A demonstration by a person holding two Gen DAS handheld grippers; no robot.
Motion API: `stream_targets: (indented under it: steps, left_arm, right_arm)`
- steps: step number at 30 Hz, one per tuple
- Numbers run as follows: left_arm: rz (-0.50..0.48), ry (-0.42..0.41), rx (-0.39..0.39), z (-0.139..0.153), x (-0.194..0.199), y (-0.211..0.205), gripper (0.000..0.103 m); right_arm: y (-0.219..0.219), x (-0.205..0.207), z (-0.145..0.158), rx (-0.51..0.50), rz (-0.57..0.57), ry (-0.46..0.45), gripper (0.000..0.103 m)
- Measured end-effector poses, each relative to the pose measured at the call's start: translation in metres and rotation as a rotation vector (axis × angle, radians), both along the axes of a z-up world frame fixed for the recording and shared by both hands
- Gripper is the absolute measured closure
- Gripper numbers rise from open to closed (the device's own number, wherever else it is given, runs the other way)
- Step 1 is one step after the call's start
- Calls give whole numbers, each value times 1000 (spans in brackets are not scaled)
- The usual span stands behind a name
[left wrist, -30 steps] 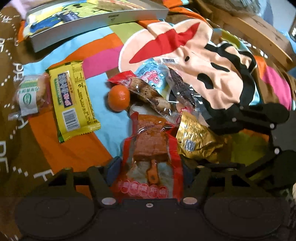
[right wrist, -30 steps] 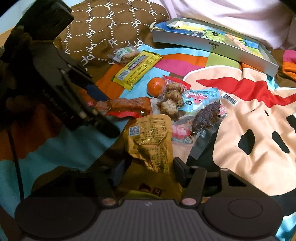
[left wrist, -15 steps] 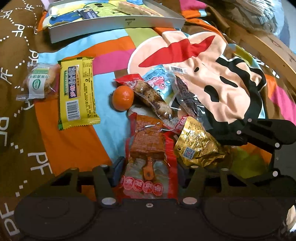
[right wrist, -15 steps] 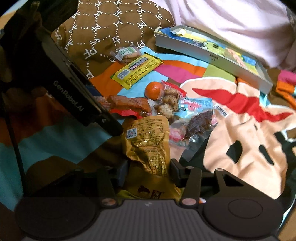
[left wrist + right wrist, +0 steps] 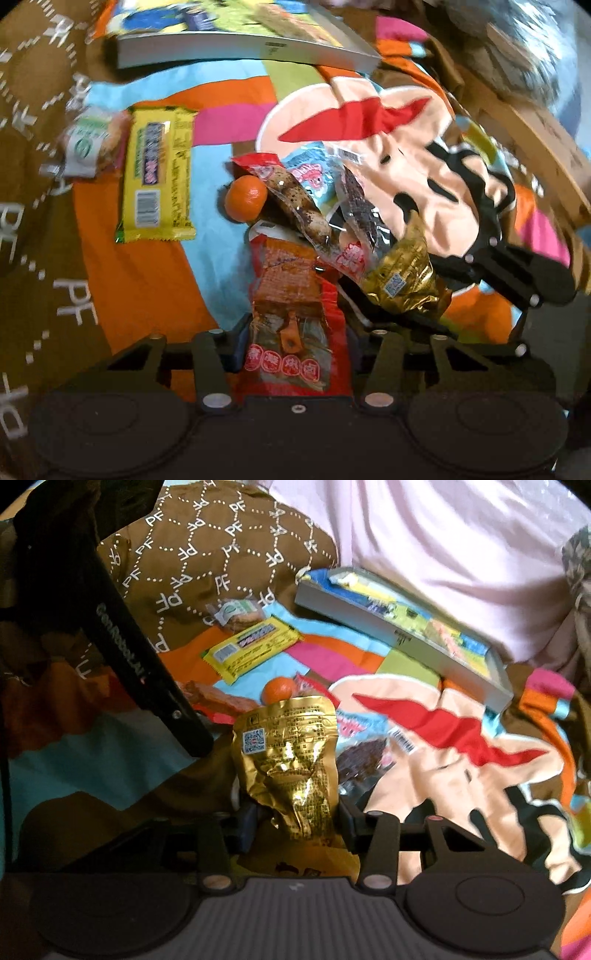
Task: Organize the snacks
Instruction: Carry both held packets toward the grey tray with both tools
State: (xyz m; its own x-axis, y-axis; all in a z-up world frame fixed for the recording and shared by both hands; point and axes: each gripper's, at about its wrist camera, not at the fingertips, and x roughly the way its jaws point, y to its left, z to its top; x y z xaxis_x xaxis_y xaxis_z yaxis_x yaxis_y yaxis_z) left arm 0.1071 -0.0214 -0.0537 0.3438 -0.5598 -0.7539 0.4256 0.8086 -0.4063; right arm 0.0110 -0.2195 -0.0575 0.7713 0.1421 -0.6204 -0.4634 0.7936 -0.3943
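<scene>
Left wrist view first: the left tool (image 5: 295, 343) has its jaws closing on the red snack packet (image 5: 295, 306), which sits right between the two fingers with both pads against its sides at 6 o'clock. Just past it, toward 12, there's a small orange (image 5: 245, 198), touching a clear pack of brownish lumps (image 5: 299, 206), with a pale blue packet (image 5: 314, 177) behind that. At 9 to 10 o'clock lies a yellow bar wrapper (image 5: 159, 177), flat on the patchwork blanket (image 5: 147, 288), and beside it a small wrapped cake with a green label (image 5: 90, 147). A shallow grey box (image 5: 236, 51) sits up at 12. At 3 o'clock the right tool (image 5: 402, 310) shows up with the gold foil pouch (image 5: 402, 273) in it.

Right wrist view: same right tool (image 5: 295, 816), jaws closing, pads pinching the gold foil pouch (image 5: 291, 760), which stands upright dead centre. The orange (image 5: 277, 689) peeks over its top edge. The yellow bar wrapper (image 5: 255, 648) is at 11 o'clock, the grey box (image 5: 399, 635) at 1 to 2. The black body of the left tool fills 9 to 10 o'clock; its fingertips are hidden here.
</scene>
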Motion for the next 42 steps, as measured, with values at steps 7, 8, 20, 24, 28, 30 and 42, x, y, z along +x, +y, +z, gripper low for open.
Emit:
stream_targets:
  steps: [7, 8, 20, 24, 28, 30, 42]
  left_arm:
    - [115, 99, -105, 10, -3, 13, 54]
    - [120, 93, -114, 12, -4, 14, 54]
    - [183, -40, -164, 44, -13, 34, 54]
    - [210, -178, -172, 47, -18, 39, 54]
    - [262, -242, -156, 45, -12, 42, 54]
    - [299, -241, -175, 45, -7, 45, 54]
    - [482, -407, -237, 85, 64, 46, 54]
  right_arm:
    - [-4, 3, 5, 18, -19, -36, 54]
    - [-4, 3, 6, 17, -21, -42, 54]
    - [3, 10, 14, 29, -15, -101, 54]
    - [3, 16, 18, 43, -19, -115, 54]
    - [1, 28, 25, 64, -27, -128, 54]
    - [-1, 36, 31, 78, -32, -140, 54]
    - [-28, 118, 84, 132, -65, -192, 54]
